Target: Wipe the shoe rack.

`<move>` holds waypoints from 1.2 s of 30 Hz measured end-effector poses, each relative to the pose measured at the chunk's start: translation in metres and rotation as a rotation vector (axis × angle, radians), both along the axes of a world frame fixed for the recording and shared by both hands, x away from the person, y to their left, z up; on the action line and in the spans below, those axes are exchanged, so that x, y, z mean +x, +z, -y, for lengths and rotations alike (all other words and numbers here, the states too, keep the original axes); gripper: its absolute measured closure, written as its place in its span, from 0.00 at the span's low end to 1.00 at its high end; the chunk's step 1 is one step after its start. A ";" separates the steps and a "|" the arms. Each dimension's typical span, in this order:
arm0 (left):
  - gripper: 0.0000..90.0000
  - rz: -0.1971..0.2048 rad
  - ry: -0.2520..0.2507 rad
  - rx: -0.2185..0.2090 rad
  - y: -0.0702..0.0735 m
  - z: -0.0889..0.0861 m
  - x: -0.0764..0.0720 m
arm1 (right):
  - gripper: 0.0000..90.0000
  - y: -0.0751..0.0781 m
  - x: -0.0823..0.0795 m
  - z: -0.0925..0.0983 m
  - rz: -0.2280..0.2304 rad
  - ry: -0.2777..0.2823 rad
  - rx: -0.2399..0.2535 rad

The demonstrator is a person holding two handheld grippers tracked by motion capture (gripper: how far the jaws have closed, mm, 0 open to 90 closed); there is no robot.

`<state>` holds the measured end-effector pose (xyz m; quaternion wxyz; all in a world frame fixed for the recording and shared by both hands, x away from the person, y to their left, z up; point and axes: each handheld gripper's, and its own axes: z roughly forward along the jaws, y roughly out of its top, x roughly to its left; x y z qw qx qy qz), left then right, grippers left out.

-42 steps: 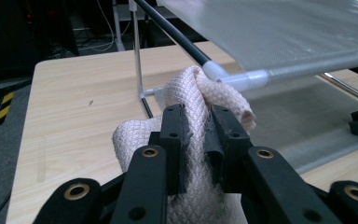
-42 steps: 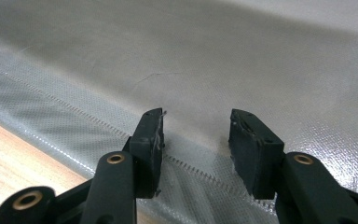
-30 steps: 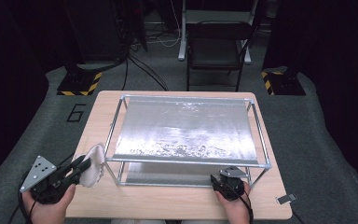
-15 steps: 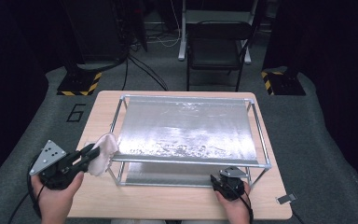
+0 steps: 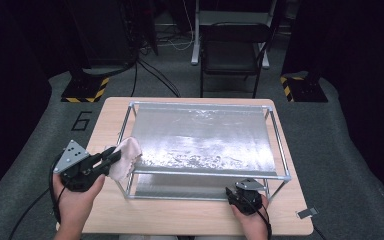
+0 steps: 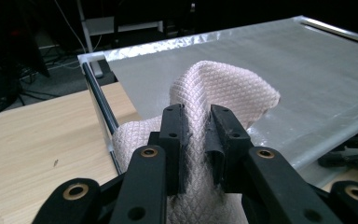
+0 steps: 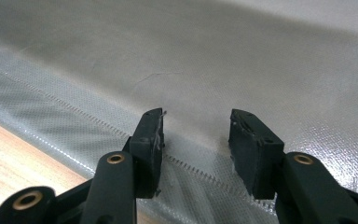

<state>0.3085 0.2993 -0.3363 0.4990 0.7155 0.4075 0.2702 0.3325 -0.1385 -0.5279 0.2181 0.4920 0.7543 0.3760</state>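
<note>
Cloth (image 6: pixel 223 91) is pinched tight in the left hand-held gripper (image 6: pixel 196 135); the right hand-held gripper (image 7: pixel 196 140) gapes, grasping nothing.

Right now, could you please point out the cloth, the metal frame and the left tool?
cloth (image 6: pixel 223 88), left gripper view, on its raised fold.
metal frame (image 5: pixel 205 173), high view, on its near top rail.
left tool (image 6: pixel 196 128), left gripper view, between its fingertips, shut on the cloth.

A pale pink quilted cloth (image 5: pixel 125 158), diamond-stitched and bunched into soft folds, hangs pinched in the left tool (image 5: pixel 111 156) at the near left corner of a silvery sheet (image 5: pixel 200 137), its free end draped over that sheet's edge above the wooden desk (image 5: pixel 105 120).
</note>
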 end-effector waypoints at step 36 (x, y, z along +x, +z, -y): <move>0.82 -0.069 -0.026 0.108 -0.026 0.065 0.017 | 0.62 0.000 0.000 0.000 0.005 0.003 -0.027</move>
